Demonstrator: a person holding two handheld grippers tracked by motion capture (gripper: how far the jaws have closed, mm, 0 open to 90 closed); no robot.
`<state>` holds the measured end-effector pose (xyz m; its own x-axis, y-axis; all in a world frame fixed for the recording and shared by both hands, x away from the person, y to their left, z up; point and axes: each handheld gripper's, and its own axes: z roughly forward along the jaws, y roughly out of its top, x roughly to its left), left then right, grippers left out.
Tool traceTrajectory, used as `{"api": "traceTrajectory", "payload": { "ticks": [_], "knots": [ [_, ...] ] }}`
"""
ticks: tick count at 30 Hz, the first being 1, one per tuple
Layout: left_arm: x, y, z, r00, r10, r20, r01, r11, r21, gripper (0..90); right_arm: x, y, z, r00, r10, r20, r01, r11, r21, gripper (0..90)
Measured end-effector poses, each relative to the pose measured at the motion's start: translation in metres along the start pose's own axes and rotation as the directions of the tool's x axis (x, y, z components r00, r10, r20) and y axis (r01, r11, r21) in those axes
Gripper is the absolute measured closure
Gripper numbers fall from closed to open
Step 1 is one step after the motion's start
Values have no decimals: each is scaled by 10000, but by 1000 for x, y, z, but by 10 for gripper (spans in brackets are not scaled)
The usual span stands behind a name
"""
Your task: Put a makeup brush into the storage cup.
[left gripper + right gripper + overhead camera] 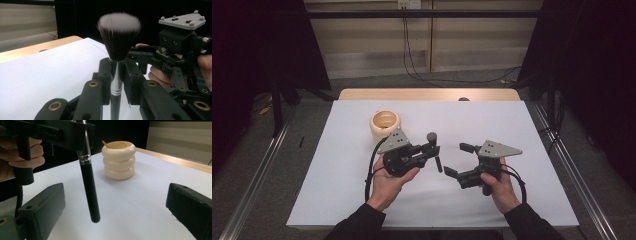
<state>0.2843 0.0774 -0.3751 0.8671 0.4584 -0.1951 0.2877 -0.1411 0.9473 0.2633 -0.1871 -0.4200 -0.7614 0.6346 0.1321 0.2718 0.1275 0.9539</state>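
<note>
A makeup brush (pixel 432 136) with a black handle and a dark, white-tipped head (pixel 119 35) stands upright above the white table. My left gripper (pixel 432 150) is shut on its metal ferrule, and in the left gripper view my left gripper (pixel 117 68) has both jaws pressed against the stem. The black handle (pixel 90 192) hangs free, its tip just above the sheet. My right gripper (pixel 454 159) is open to the right of the brush. In the right gripper view the wide-apart jaws of my right gripper (pixel 115 205) flank the handle without touching it.
A cream ribbed cup (pixel 385 125) stands behind the left hand, with a thin stick (pixel 106 144) leaning inside it. The white sheet (pixel 512 130) covers a wooden table. Metal rails run along both sides, and cables hang at the back wall.
</note>
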Motion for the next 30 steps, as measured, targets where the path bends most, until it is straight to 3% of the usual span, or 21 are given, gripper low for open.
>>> {"api": "traceTrajectory", "payload": {
  "ticks": [6, 15, 16, 25, 28, 30],
  "knots": [
    [3, 3, -5, 10000, -54, -34, 54, 9999, -114, 779, -4, -2, -6, 9968, 134, 785, -131, 9999, -41, 11],
    [6, 3, -12, 9994, -75, -334, 70, 9998, -169, 779, -5, 0, -12, 9949, 18, 1004, 4, 9998, -222, 8],
    [7, 3, -12, 9998, -109, -190, 105, 9997, -228, 779, -5, 0, -13, 9943, 17, 1064, 3, 9998, -194, 8],
    [10, 3, -20, 9986, -88, -517, 80, 9999, -151, 779, -7, -2, -23, 9913, -57, 1317, 99, 9995, -313, 7],
    [13, 4, -22, 9989, -122, -445, 112, 9997, -228, 779, -7, -3, -25, 9895, -121, 1439, 178, 9991, -384, 7],
    [15, 5, -25, 9980, -59, -635, 50, 9999, -142, 779, -7, -3, -27, 9890, -93, 1479, 153, 9991, -397, 7]
  ]
}}
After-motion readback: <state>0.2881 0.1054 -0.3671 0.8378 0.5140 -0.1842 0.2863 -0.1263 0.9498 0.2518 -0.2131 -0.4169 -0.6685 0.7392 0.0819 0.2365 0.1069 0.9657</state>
